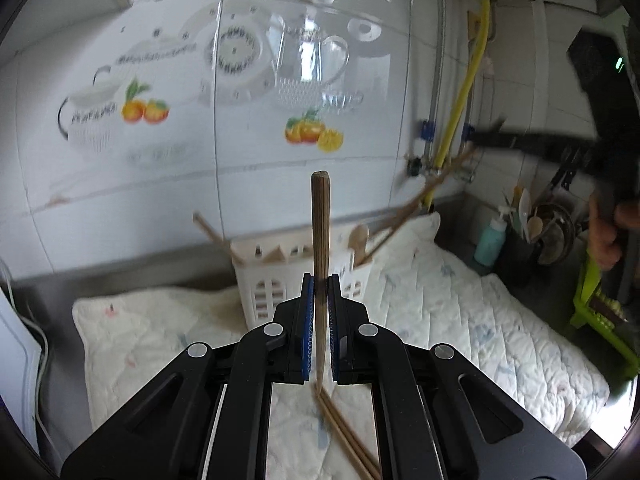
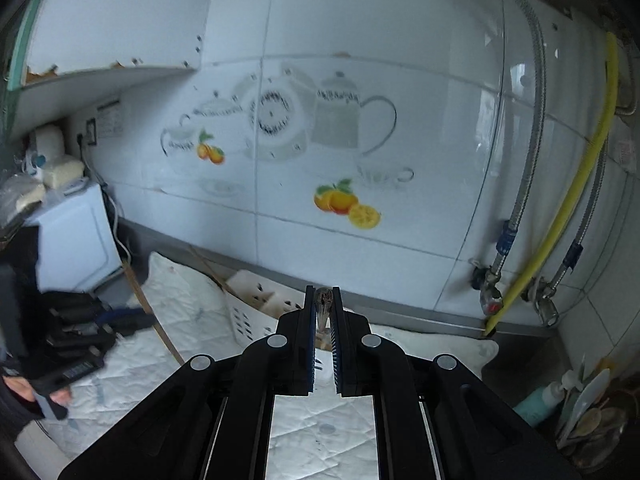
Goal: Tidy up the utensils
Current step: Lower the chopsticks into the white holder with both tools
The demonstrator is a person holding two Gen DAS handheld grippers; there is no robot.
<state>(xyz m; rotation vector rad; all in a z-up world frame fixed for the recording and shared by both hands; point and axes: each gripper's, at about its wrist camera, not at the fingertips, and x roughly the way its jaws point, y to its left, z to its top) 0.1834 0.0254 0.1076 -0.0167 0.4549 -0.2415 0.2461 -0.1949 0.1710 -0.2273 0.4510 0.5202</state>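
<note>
My left gripper (image 1: 320, 282) is shut on a wooden chopstick (image 1: 320, 224) that stands upright between its blue pads. Two more chopsticks (image 1: 344, 436) lie under it on the quilted cloth (image 1: 460, 320). Behind stands a white slotted utensil basket (image 1: 260, 284) with a wooden spoon (image 1: 359, 238) and sticks in it. My right gripper (image 2: 323, 294) is shut on another chopstick (image 2: 323, 300), seen end-on. That gripper (image 1: 486, 133) shows blurred at the right of the left wrist view, above the basket. The left gripper (image 2: 140, 318) and its chopstick (image 2: 160, 330) appear at the left of the right wrist view.
A tiled wall with teapot and orange decals backs the counter. At the right stand a teal bottle (image 1: 490, 240), a dark holder of spoons (image 1: 528, 236), a green rack (image 1: 592, 304) and a yellow hose (image 2: 576, 184). A white appliance (image 2: 76, 236) sits at the left.
</note>
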